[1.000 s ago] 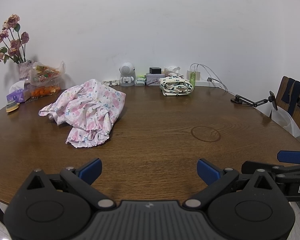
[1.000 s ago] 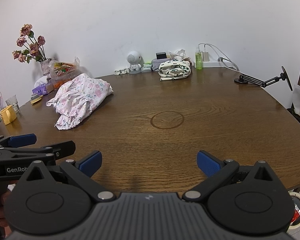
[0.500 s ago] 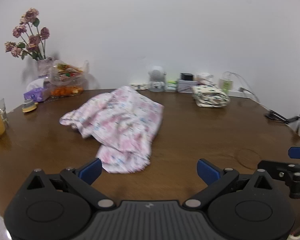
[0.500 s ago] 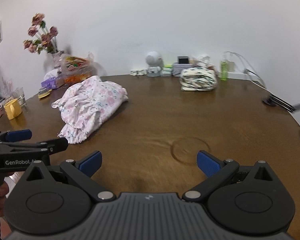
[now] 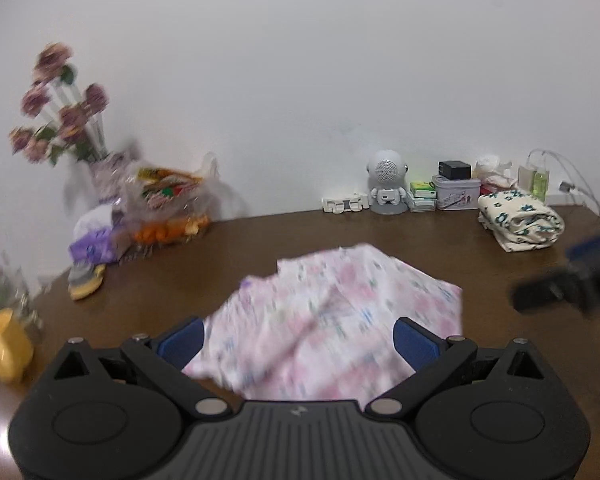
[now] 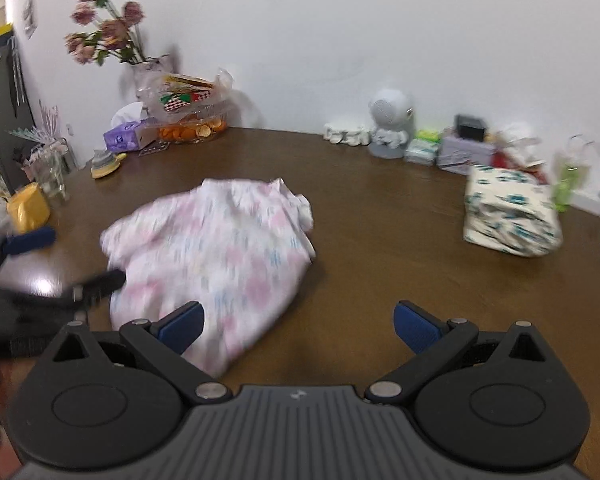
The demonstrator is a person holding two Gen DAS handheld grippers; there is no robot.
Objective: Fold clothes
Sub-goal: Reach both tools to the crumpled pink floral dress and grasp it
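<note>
Wooden table [image 5: 260, 240], 1 crumpled floral garment [image 5: 324, 320], 1 folded garment [image 5: 520, 226], 2 tools, left tool [image 5: 298, 342] and right tool [image 6: 300, 326], both spread wide, empty

We find no readable text, no brand or number legible, motion blur smears the packaging and boxes along the wall

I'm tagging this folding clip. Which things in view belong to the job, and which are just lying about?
Job:
pink floral garment, crumpled, unfolded
folded patterned cloth
left gripper, open
right gripper, open

Lying about:
flower vase
snack bag
yellow mug
robot speaker
tin box
</note>
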